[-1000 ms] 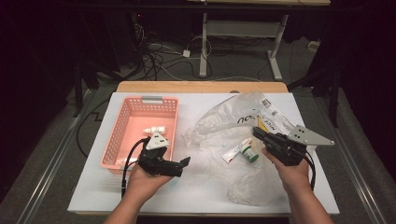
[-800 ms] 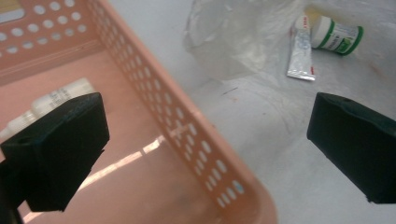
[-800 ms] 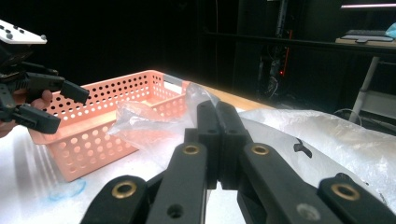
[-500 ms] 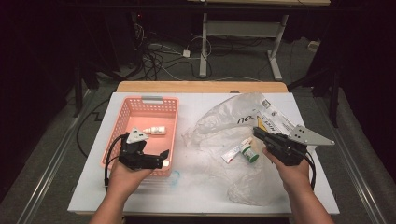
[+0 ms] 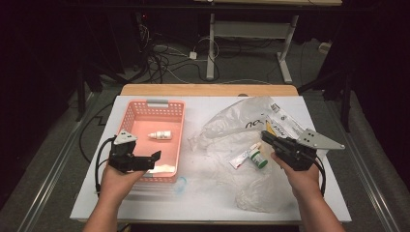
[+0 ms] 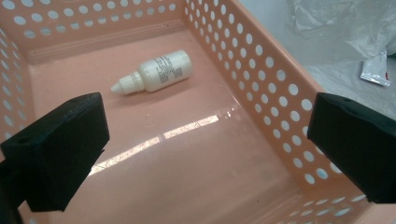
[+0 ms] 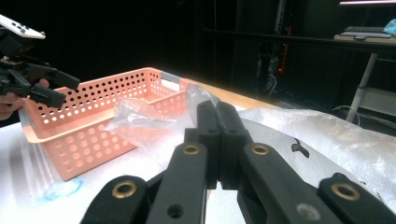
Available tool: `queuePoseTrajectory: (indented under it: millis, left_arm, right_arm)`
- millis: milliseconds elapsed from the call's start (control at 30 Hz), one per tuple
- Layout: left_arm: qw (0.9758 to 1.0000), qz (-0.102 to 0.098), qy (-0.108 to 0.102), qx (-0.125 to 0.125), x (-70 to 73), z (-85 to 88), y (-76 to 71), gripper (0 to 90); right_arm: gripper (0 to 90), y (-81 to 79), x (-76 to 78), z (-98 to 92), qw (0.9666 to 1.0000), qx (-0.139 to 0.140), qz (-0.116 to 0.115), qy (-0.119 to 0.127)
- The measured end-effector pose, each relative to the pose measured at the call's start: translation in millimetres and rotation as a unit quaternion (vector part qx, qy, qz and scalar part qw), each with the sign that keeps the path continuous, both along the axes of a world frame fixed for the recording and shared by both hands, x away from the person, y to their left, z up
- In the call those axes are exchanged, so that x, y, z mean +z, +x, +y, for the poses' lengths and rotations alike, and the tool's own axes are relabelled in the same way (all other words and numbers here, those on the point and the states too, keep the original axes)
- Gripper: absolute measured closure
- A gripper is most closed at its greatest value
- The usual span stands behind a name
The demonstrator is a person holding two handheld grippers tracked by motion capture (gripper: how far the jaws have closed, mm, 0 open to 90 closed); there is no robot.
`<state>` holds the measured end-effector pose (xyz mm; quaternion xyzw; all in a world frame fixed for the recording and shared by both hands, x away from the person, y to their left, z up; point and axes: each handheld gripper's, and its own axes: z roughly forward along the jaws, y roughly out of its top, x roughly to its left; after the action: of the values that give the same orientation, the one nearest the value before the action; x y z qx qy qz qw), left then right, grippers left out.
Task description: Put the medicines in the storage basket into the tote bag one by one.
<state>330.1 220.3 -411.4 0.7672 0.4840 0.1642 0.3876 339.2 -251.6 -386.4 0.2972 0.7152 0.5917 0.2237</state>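
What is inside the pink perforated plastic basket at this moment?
Inside the pink perforated plastic basket one small white dropper bottle lies on its side. The open left gripper covers part of the near floor in the high view.

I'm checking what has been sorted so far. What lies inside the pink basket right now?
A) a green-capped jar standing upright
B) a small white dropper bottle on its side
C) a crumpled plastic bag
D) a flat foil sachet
B: the small white dropper bottle lies on its side on the floor of the pink basket, beyond the open left claw.
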Motion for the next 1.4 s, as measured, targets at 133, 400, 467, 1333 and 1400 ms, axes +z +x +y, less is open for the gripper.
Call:
queuePoseTrajectory:
  millis: [133, 400, 467, 1333, 1400]
  left_arm:
    - [0.9999, -0.009, -0.01, -0.001, 4.8, -2.8, 2.8, 0.0]
    - [0.9997, -0.016, -0.019, 0.001, 13.8, -16.0, 18.3, 0.0]
    - [0.9996, -0.014, -0.024, 0.0, 16.6, -18.8, 23.6, 0.0]
    - [0.9903, 0.118, 0.005, 0.073, -17.8, -26.2, 125.2, 0.0]
    - [0.9876, 0.138, 0.011, 0.074, -23.7, -27.8, 129.7, 0.0]
  right_arm:
    - [90.0, 0.5, 0.0, -0.2, 1.0, -0.001, 0.001, 0.0]
    - [90.0, 0.5, 0.6, -1.4, 1.0, 0.003, -0.001, 0.002]
    - [90.0, 0.0, 0.5, -1.7, 1.0, 0.002, 0.003, 0.005]
    - [90.0, 0.0, 1.0, -3.9, 1.0, 0.0, 0.0, 0.006]
    - [90.0, 0.0, 0.6, -4.2, 1.0, -0.001, 0.003, 0.009]
